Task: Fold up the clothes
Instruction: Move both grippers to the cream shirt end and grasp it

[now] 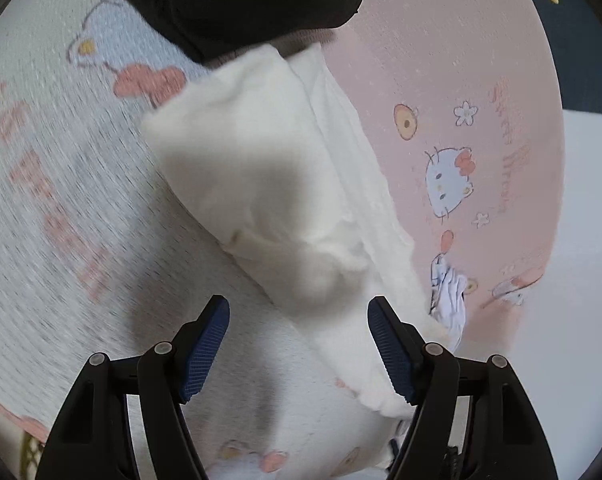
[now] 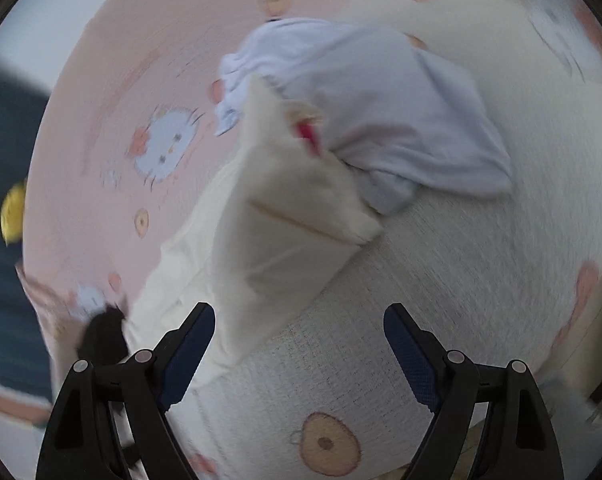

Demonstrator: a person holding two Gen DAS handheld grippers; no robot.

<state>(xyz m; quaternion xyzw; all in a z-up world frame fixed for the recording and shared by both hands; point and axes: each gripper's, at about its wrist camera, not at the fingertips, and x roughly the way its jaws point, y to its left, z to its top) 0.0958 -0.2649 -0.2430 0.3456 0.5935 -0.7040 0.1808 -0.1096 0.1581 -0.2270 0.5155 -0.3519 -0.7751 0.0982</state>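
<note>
Both grippers, left [image 1: 299, 350] and right [image 2: 299, 354], gape wide and empty; pinch the cream garment's [image 1: 261, 184] edge squarely before folding.

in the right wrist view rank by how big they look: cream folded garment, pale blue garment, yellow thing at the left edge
1. cream folded garment and pale blue garment: they look alike in size, and the cream one is nearer the camera, so no ranking between them
2. yellow thing, clearly the smallest
</note>
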